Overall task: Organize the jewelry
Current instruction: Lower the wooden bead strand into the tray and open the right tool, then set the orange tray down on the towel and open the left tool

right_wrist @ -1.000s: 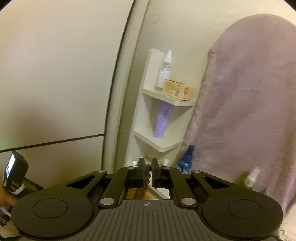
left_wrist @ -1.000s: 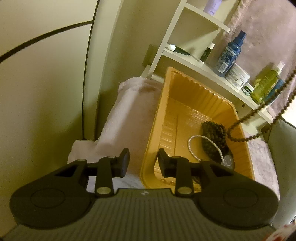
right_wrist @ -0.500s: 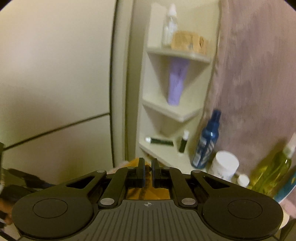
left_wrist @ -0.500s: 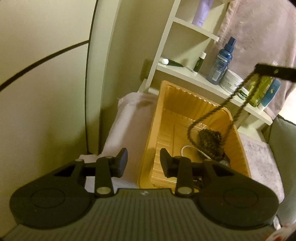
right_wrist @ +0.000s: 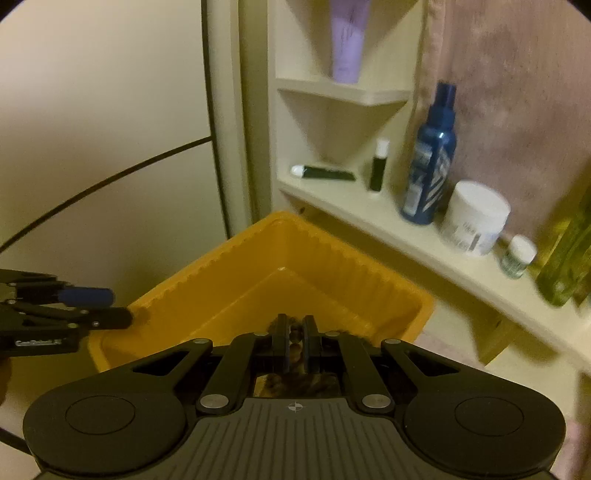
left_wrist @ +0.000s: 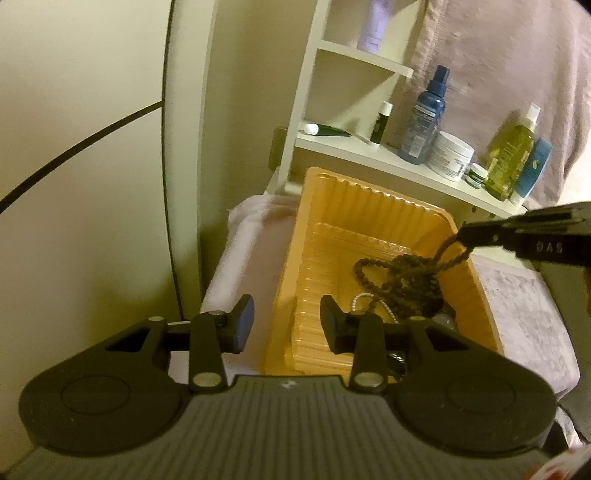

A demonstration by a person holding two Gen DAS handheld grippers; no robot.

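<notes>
Two hand-held grippers are in view; the right hand-held gripper (right_wrist: 294, 338) is clenched on a strand of dark brown beads (left_wrist: 410, 275), its jaws nearly together with beads showing between them; the left hand-held gripper (left_wrist: 287, 320) has just been opening its jaws, with nothing between them, and it hangs over the near rim of the tray. One orange plastic tray (left_wrist: 332, 236) with ribbed walls sits on a pale cloth (left_wrist: 251, 240) below a white shelf (left_wrist: 369, 153); inside it lie two pieces of jewelry: the brown bead string, heaped in loops at the right side with one strand rising to the right hand-held gripper, and one string of small white pearls (left_wrist: 369, 301) curving just beside the heap. Seen from the left wrist, the shelf carries one blue bottle (left_wrist: 424, 122), one white jar (left_wrist: 452, 155), one yellow-green bottle (left_wrist: 511, 155), one small dark tube with a white cap (left_wrist: 380, 123) and one lying tube (left_wrist: 327, 129); a lilac tube (left_wrist: 375, 22) stands on a higher shelf. Letters reading "DAS" show on the right hand-held gripper; the bottle labels are too blurred to read.
</notes>
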